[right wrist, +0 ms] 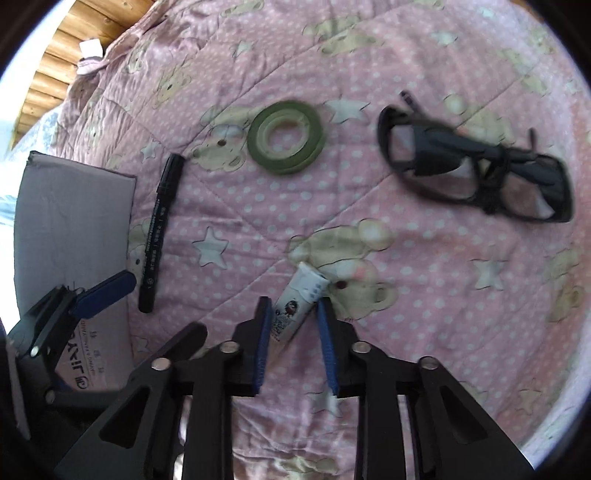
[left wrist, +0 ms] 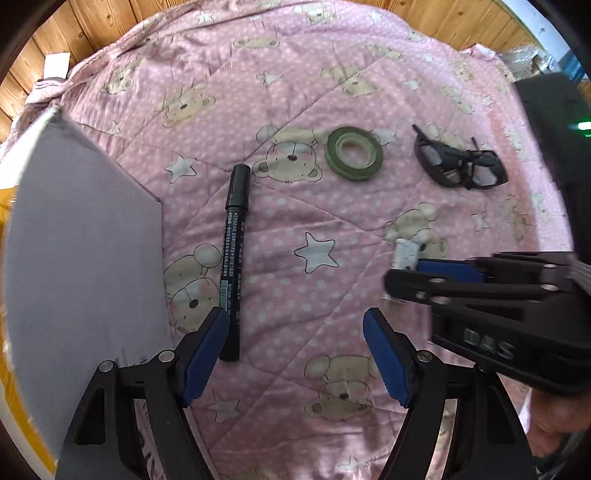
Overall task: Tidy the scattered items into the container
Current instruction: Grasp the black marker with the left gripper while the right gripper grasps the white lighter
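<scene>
A small white tube [right wrist: 300, 301] lies on the pink bear-print quilt [right wrist: 424, 280]. My right gripper [right wrist: 293, 304] straddles it, pads pressed against both of its sides, shut on it. In the left wrist view that right gripper [left wrist: 397, 284] comes in from the right, with the tube [left wrist: 405, 254] poking out past its tips. My left gripper [left wrist: 295, 321] hangs wide open over the quilt, its left finger beside the lower end of a black marker [left wrist: 232, 258]. A green tape roll [left wrist: 354, 153] and black glasses [left wrist: 458, 162] lie farther away. The grey cardboard box [left wrist: 85, 258] stands at the left.
Wooden panelling [left wrist: 122, 22] runs behind the quilt. A dark device with a green light [left wrist: 576, 127] sits at the right edge. A hand [left wrist: 557, 424] holds the right gripper's handle. Bare quilt [left wrist: 314, 236] stretches between the marker and the tube.
</scene>
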`<state>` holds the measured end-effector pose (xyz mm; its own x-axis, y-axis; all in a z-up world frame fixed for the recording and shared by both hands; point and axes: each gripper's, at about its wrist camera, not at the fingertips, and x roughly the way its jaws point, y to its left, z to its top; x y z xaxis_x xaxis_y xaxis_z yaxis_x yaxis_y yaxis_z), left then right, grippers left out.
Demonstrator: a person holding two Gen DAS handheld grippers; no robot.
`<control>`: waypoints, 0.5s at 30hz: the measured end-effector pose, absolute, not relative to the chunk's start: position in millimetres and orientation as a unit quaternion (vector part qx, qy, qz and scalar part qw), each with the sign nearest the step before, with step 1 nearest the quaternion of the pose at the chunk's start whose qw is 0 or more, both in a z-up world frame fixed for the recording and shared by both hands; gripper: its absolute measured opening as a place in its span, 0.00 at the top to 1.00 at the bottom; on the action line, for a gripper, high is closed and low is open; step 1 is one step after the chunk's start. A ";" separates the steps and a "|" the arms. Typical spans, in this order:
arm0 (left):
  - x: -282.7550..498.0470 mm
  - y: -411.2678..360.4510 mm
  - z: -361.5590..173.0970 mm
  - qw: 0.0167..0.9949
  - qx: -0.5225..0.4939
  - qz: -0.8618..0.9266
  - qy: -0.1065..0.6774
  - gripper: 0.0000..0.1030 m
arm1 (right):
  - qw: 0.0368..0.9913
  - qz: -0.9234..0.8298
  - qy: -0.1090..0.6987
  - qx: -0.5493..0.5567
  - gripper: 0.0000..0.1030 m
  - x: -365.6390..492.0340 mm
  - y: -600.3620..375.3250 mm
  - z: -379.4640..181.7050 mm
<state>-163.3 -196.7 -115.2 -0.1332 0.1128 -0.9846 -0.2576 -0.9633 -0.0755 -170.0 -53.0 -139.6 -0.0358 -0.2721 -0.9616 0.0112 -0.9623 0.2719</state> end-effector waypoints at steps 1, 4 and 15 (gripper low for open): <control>-165.0 -196.3 -117.4 0.122 -0.647 0.750 0.055 0.26 | 0.092 -0.720 -0.084 0.682 0.85 -169.8 -50.6 -134.9; -170.1 -194.4 -120.3 0.116 -0.639 0.758 0.057 0.26 | 0.073 -0.732 -0.075 0.674 0.88 -170.0 -34.4 -125.6; -175.4 -180.0 -122.3 0.137 -0.624 0.766 0.063 0.77 | 0.048 -0.725 -0.115 0.677 0.77 -161.7 -3.0 -137.2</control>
